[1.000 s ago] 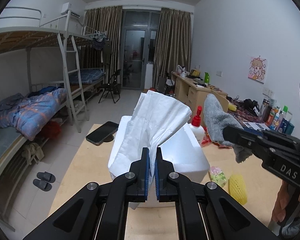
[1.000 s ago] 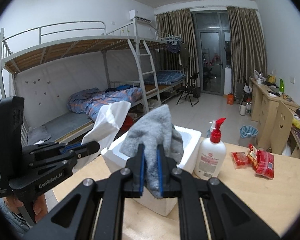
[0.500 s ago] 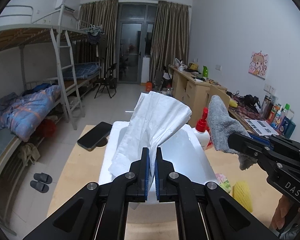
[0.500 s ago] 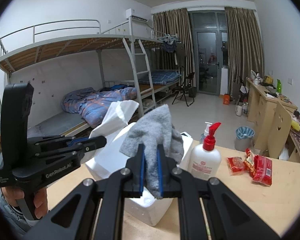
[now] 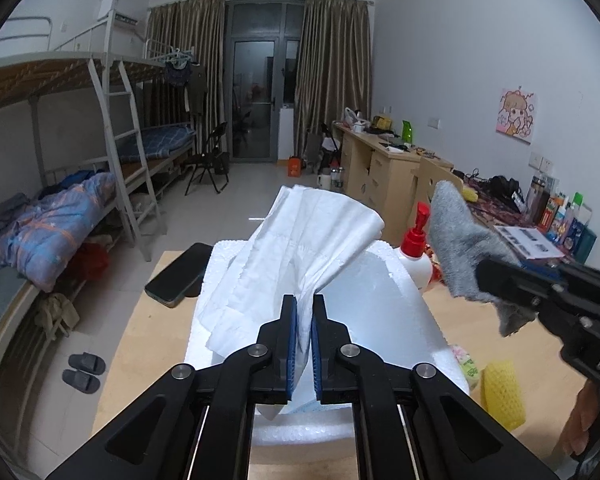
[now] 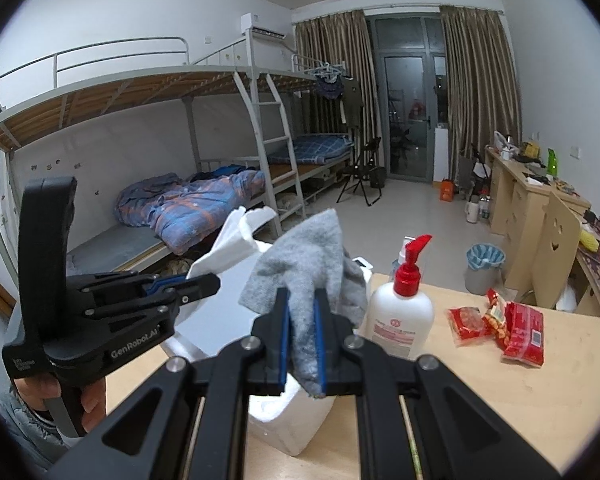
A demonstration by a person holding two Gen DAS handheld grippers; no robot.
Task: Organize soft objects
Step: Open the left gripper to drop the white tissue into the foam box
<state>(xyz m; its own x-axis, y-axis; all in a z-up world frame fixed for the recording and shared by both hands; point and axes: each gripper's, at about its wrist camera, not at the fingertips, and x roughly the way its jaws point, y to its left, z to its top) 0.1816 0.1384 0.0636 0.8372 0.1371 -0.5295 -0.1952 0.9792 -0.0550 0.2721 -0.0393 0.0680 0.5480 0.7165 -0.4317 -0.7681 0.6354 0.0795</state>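
Nearest, the left tongs (image 5: 304, 344) stay clamped on the white cloth (image 5: 300, 248), now carried over the foam box (image 5: 384, 280). The right tongs (image 6: 302, 344) keep gripping the grey cloth (image 6: 312, 264), drawing in beside it; both drops look imminent. The pump bottle (image 6: 400, 320) stands beyond on the worktop (image 6: 540, 400).

White walls (image 5: 440, 60) enclose a dormitory room; a metal bunk bed (image 6: 148, 92) lines the left wall; brown curtains (image 5: 332, 80) flank a dark glass door (image 5: 254, 98); wooden desks (image 5: 380, 160) stand right; the pale tiled floor (image 5: 236, 204) gleams.
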